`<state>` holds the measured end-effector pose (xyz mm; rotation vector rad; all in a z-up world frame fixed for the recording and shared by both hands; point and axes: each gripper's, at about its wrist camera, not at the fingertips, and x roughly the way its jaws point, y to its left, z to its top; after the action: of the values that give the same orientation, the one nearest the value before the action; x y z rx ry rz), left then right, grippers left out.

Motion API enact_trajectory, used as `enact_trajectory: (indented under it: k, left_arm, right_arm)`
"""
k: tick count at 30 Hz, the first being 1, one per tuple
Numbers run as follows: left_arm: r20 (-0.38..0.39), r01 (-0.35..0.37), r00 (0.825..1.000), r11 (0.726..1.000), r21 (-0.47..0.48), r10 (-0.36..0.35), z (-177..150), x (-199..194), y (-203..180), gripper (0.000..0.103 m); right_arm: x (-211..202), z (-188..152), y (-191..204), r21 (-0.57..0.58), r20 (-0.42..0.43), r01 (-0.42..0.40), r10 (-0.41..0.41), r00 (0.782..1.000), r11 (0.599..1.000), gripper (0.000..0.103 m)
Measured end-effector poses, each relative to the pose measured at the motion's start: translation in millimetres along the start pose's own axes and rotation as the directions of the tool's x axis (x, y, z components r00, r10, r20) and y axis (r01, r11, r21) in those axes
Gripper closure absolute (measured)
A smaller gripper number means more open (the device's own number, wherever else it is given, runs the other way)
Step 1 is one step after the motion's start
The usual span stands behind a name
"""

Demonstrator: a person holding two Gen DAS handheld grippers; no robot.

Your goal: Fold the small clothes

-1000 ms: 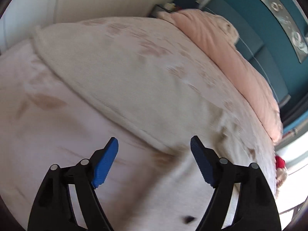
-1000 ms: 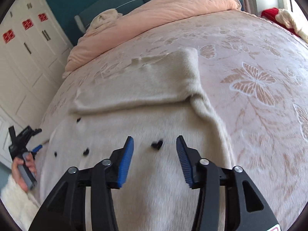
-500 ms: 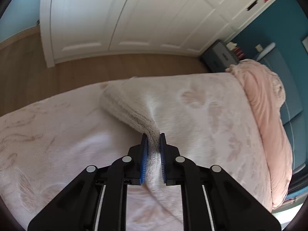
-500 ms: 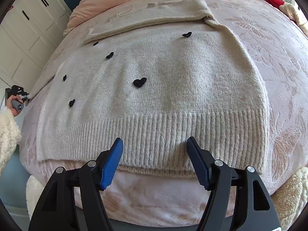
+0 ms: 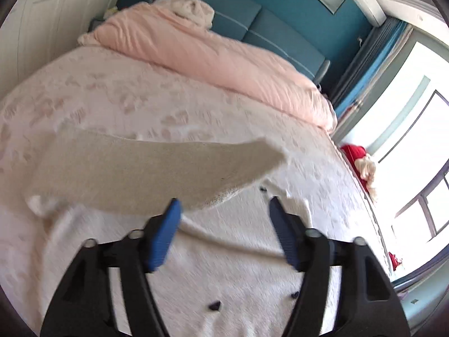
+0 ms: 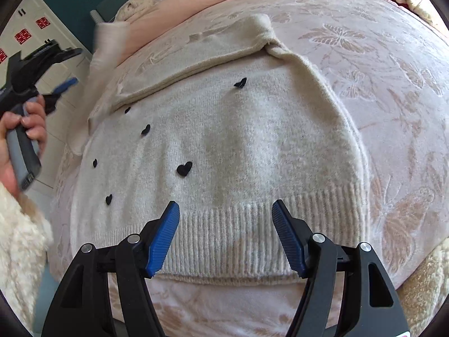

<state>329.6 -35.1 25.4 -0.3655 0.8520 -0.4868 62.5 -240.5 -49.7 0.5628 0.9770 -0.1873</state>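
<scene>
A cream knit sweater (image 6: 238, 146) with small black hearts lies flat on the bed, ribbed hem toward me. One sleeve (image 6: 202, 56) lies folded across its top. In the left wrist view the other sleeve (image 5: 151, 168) hangs blurred in the air just beyond my left gripper (image 5: 223, 230), which is open and empty above the sweater body (image 5: 238, 275). My right gripper (image 6: 226, 233) is open and empty, hovering over the ribbed hem (image 6: 247, 238). The left gripper (image 6: 60, 85) also shows at the far left of the right wrist view, held in a hand.
The bed cover (image 6: 393, 90) is pink with butterfly patterns. A rolled pink duvet (image 5: 210, 53) lies at the head of the bed against a teal headboard (image 5: 252, 14). A red and cream item (image 5: 359, 160) sits by the window side. White wardrobe doors (image 6: 25, 36) stand left.
My left gripper was shut on the sweater's sleeve edge; it has swung over the sweater and opened, and the sleeve is loose in the air. My right gripper moved slightly closer over the hem.
</scene>
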Motion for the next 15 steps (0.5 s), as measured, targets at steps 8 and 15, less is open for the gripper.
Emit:
enact_trajectory:
  k: [8, 15]
  left_arm:
    - [-0.124, -0.043, 0.992, 0.933, -0.357, -0.002, -74.2, 16.8, 78.2, 0.027]
    - [-0.033, -0.119, 0.992, 0.846, -0.519, 0.119, -24.1, -20.7, 181.2, 0.027]
  right_arm:
    - [18.2, 81.4, 7.9, -0.071, 0.058, -0.063, 0.067, 0.996, 0.996, 0.034]
    - [116.0, 190.2, 68.2, -0.086, 0.017, -0.111, 0.113, 0.993, 0.99, 0.031]
